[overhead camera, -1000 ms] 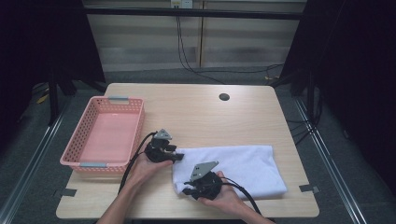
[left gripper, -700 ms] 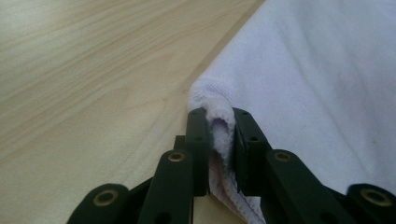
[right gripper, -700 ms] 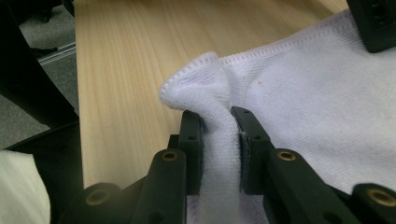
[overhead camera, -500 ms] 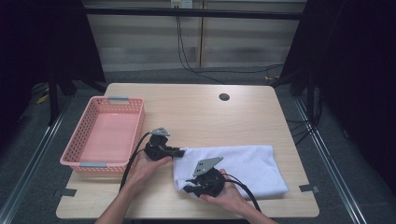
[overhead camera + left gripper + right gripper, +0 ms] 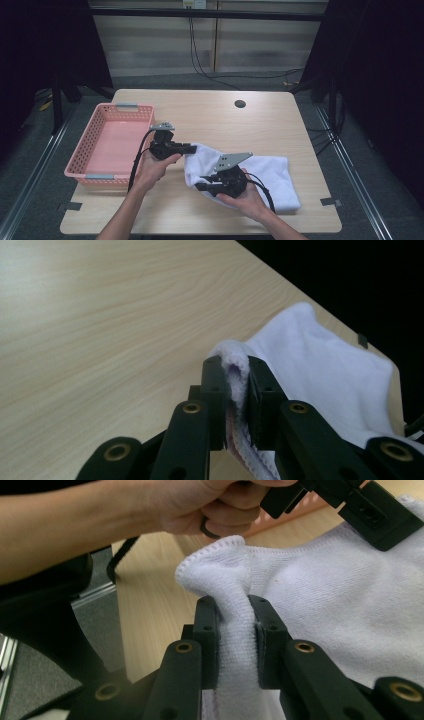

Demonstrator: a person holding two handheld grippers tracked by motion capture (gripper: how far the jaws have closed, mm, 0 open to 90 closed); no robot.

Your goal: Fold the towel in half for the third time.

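Note:
A white towel [image 5: 270, 175] lies on the wooden table [image 5: 225, 120], its left edge lifted off the top. My left gripper [image 5: 192, 147] holds the far-left corner; its jaws have just been closing, and in the left gripper view the left gripper [image 5: 235, 365] pinches a fold of the towel [image 5: 325, 375]. My right gripper [image 5: 199, 187] grips the near-left corner. In the right gripper view the right gripper [image 5: 234, 605] is shut on a bunched fold of the towel [image 5: 340, 590], with the left gripper [image 5: 380, 525] and a hand [image 5: 215, 505] beyond.
A pink plastic basket [image 5: 90, 145] stands at the table's left side, close to my left hand. A round cable hole [image 5: 240, 104] sits near the far edge. Bare table top stretches behind the towel, and dark floor surrounds the table.
Both grippers have risen, and the towel's left edge, flat a second ago, now hangs lifted and bunched between them. The left gripper's jaws have closed on the far-left corner.

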